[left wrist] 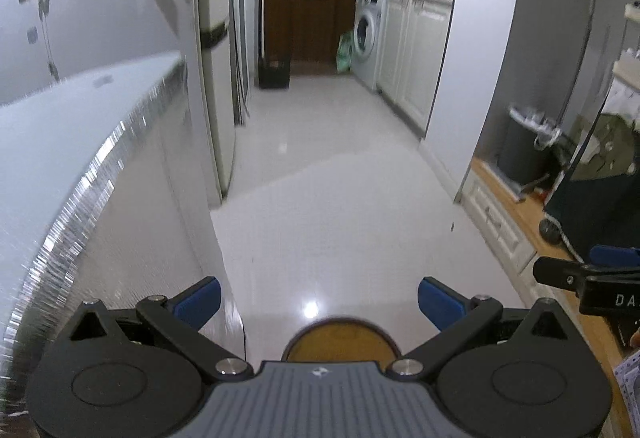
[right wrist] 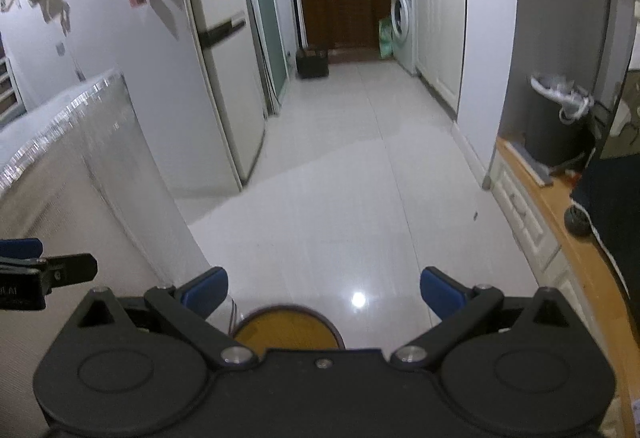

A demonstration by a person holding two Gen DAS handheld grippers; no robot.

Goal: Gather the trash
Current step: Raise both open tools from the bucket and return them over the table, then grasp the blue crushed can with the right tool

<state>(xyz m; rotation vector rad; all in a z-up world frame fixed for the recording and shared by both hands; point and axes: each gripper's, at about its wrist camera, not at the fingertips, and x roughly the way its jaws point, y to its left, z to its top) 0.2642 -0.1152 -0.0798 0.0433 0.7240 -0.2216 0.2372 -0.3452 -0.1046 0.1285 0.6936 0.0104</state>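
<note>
My left gripper (left wrist: 319, 304) is open and empty, held above the white tiled floor (left wrist: 340, 206). My right gripper (right wrist: 324, 296) is open and empty too, beside the left one. The right gripper's tip shows at the right edge of the left wrist view (left wrist: 576, 272). The left gripper's tip shows at the left edge of the right wrist view (right wrist: 52, 270). A dark grey trash bin (right wrist: 558, 122) with a white liner bag stands on the wooden floor at the right, and also shows in the left wrist view (left wrist: 526, 146). A small dark speck (right wrist: 475, 215) lies on the tiles.
A silver-wrapped counter (left wrist: 80, 174) is close on the left. A fridge (right wrist: 224, 50) stands beyond it. A round wooden stool top (right wrist: 286, 328) is just below the grippers. A washing machine (left wrist: 370, 34), white cabinets and a dark crate (left wrist: 274, 72) are down the hallway.
</note>
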